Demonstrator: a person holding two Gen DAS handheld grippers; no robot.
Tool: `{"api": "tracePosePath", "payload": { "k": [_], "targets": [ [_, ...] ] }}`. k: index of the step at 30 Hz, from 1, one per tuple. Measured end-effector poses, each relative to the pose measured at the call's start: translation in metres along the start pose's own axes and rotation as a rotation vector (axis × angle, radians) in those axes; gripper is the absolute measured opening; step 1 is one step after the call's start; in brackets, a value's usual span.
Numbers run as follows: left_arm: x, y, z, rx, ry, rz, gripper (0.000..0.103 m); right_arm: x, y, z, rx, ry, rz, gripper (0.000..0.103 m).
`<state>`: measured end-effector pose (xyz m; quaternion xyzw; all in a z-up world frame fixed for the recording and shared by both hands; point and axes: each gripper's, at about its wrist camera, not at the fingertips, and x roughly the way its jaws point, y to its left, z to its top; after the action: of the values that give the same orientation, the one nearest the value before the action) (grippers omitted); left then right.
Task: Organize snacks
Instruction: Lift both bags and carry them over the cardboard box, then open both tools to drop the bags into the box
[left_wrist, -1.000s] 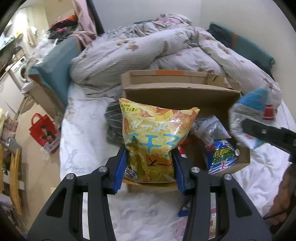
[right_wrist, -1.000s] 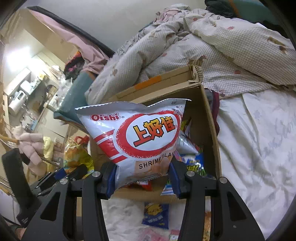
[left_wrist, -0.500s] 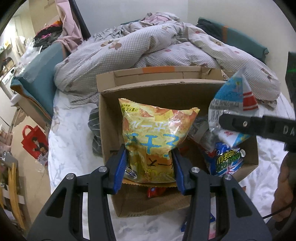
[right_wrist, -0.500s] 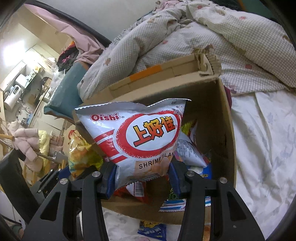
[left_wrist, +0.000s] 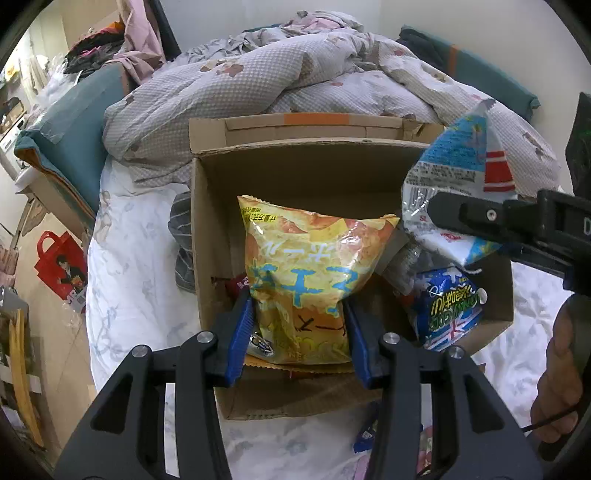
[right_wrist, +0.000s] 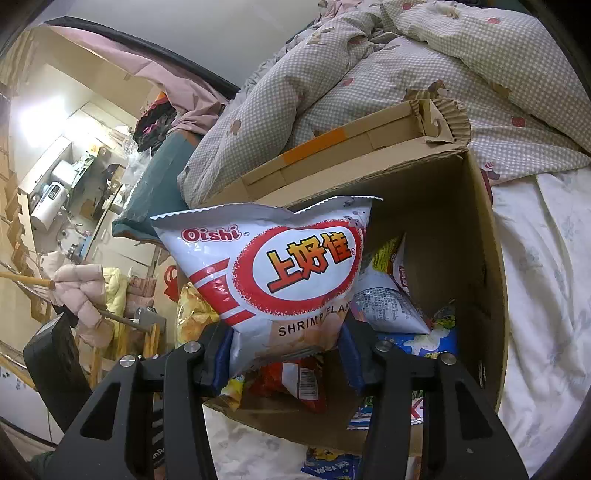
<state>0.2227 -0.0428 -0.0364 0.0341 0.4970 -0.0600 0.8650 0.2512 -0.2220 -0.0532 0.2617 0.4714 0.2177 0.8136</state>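
An open cardboard box (left_wrist: 295, 173) stands on the bed. My left gripper (left_wrist: 297, 301) is shut on the lower part of a yellow chip bag (left_wrist: 310, 266), upright over the box's left half. My right gripper (right_wrist: 284, 343) holds a white and red Oishi shrimp flakes bag (right_wrist: 288, 266) over the box (right_wrist: 443, 229); its jaws are opening, with the bag still between the pads. In the left wrist view that bag (left_wrist: 458, 158) hangs over the box's right side. Inside lie a blue bag (left_wrist: 447, 306), a silver pack (right_wrist: 388, 299) and a red pack (right_wrist: 295, 380).
A checked quilt (left_wrist: 295, 74) is heaped behind the box. White sheet (left_wrist: 140, 266) surrounds it. Loose snack packs (right_wrist: 328, 465) lie on the sheet in front of the box. A person's hand (left_wrist: 557, 387) grips the right tool. A red bag (left_wrist: 62, 266) sits on the floor at left.
Both grippers have come down and forward with their bags, so the box now looks nearer and the bags hang over its inside. In the last half second little has moved.
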Motion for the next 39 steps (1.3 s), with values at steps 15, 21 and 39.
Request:
{"api": "tracePosePath", "payload": {
  "k": [15, 21, 39],
  "targets": [
    [-0.006, 0.011, -0.003, -0.086, -0.020, -0.063, 0.084, -0.017, -0.011, 0.004, 0.042, -0.071, -0.074, 0.093],
    [-0.005, 0.016, -0.004, -0.110, -0.012, -0.058, 0.084, -0.020, -0.014, 0.005, 0.055, -0.069, -0.081, 0.094],
    [-0.034, 0.028, -0.016, -0.140, -0.053, -0.033, 0.084, -0.046, -0.006, -0.012, 0.042, -0.067, -0.094, 0.093]
  ]
}}
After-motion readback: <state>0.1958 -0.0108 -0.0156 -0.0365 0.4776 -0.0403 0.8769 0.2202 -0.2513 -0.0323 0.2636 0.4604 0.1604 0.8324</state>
